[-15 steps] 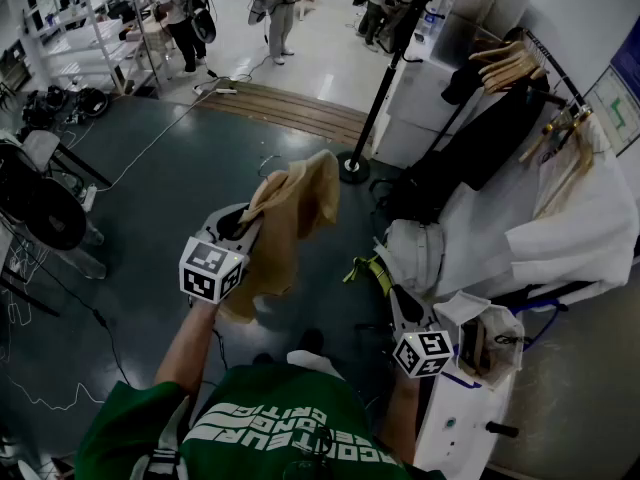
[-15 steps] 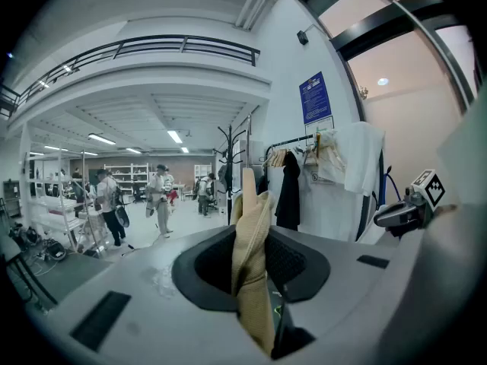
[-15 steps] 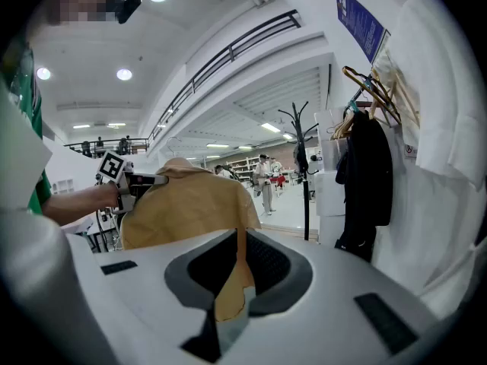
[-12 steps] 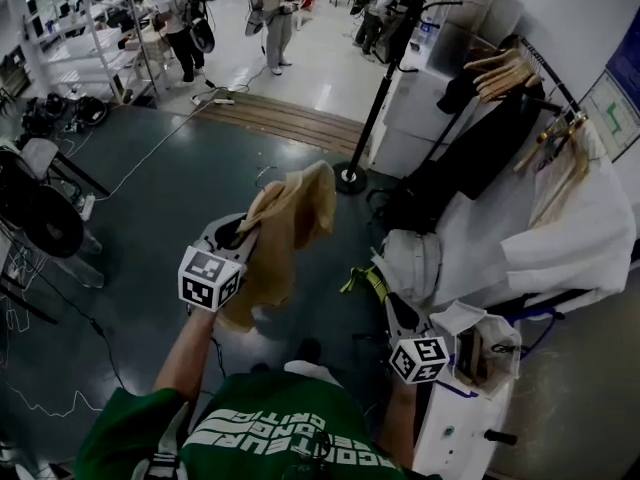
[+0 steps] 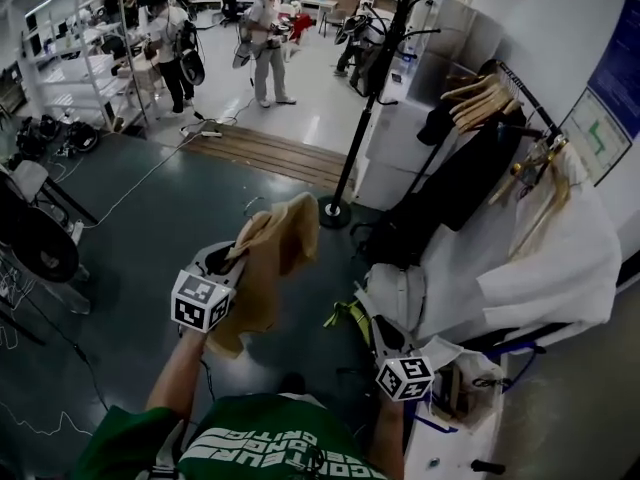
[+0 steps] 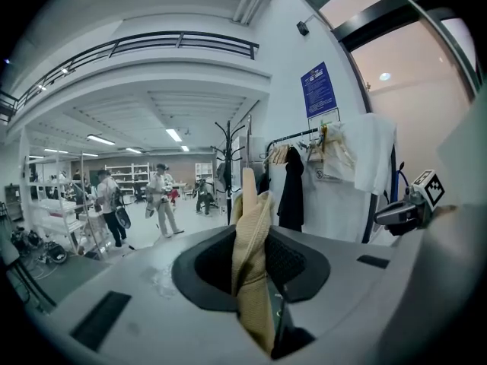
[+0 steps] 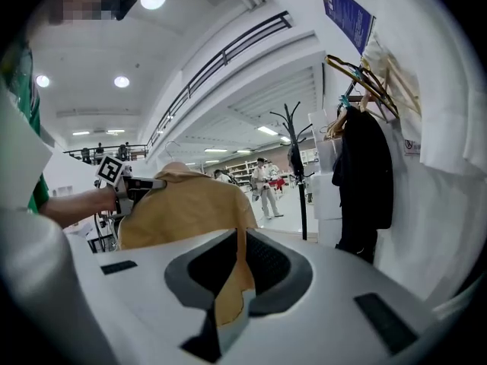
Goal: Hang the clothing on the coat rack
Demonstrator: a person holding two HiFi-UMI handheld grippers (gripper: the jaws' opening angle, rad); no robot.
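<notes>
Here we hold the tan garment (image 5: 278,250) bunched up near the middle of the head view, hanging from the left gripper (image 6: 255,280), whose jaws are clamped on a thick fold of it with only that fold keeping them apart. Our right gripper (image 7: 228,284), at the lower right of the head view, pinches a thin edge of the same garment between nearly closed jaws. The black coat rack (image 5: 366,93) stands in the upper middle, its base just right of the cloth.
</notes>
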